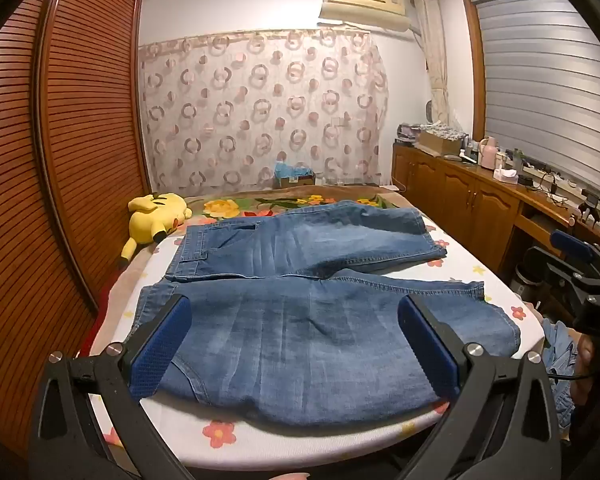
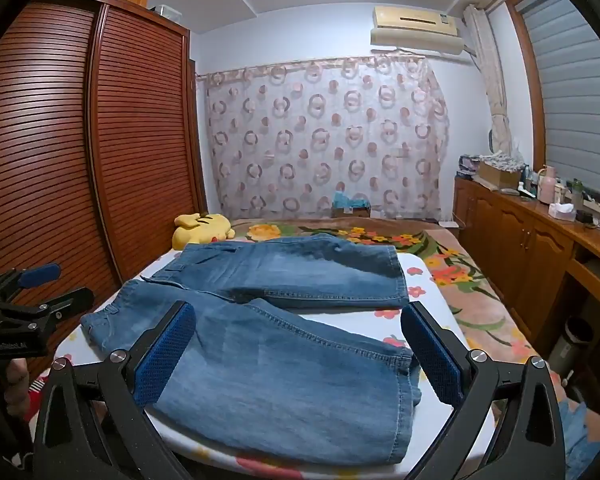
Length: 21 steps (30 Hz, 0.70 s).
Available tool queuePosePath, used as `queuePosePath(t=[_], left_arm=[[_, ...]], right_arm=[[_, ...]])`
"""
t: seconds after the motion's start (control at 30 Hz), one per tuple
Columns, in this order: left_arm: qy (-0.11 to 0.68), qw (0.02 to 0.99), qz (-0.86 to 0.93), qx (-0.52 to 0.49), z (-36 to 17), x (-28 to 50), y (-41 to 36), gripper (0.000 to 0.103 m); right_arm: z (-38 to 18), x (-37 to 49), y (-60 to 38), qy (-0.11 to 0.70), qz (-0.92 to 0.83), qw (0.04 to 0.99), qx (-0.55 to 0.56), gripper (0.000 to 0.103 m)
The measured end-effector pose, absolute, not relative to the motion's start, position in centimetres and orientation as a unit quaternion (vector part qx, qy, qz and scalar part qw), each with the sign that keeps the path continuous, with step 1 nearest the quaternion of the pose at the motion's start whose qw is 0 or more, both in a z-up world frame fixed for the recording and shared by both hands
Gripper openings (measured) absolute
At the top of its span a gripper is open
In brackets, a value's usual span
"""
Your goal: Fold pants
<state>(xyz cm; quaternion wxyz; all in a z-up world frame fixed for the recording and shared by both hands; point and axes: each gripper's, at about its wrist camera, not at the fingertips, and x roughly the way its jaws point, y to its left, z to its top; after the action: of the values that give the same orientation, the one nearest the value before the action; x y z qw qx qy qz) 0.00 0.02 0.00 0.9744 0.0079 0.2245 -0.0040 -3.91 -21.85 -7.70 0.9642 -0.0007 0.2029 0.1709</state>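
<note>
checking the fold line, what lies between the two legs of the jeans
A bare wedge of the flowered sheet parts the two legs of the jeans toward the hems; the right wrist view shows it best.

Our left gripper (image 1: 294, 344) tipped slightly downward, jaws spread wide with nothing pressed between its blue pads (image 1: 160, 348), our right gripper (image 2: 300, 352) alongside it, likewise tilted down, jaws fully apart, pads (image 2: 432, 354) gripping nothing

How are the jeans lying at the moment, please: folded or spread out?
Spread out, unfolded: the jeans lie flat on the board, both legs side by side.
</note>
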Motion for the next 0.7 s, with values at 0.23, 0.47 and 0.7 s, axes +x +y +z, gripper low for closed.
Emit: queuePosePath(t=[0.23,0.47,0.7], left_arm=[[0.224,0.975,-0.004,0.008,-0.01,0.01,0.0,0.103],[0.223,0.975,-0.004,0.008,0.0,0.0,0.02,0.103],[0.223,0.975,-0.004,0.007,-0.01,0.0,0.02,0.103]], right_arm=[[-7.68,-3.94,-21.87,0.202,0.169,0.965,-0.003,0.102],[-7.59,-3.77,-22.13,0.204,0.169,0.964,-0.006,0.102],[-7.67,-3.94,-21.91,0.203,0.169,0.964,-0.008,0.102]])
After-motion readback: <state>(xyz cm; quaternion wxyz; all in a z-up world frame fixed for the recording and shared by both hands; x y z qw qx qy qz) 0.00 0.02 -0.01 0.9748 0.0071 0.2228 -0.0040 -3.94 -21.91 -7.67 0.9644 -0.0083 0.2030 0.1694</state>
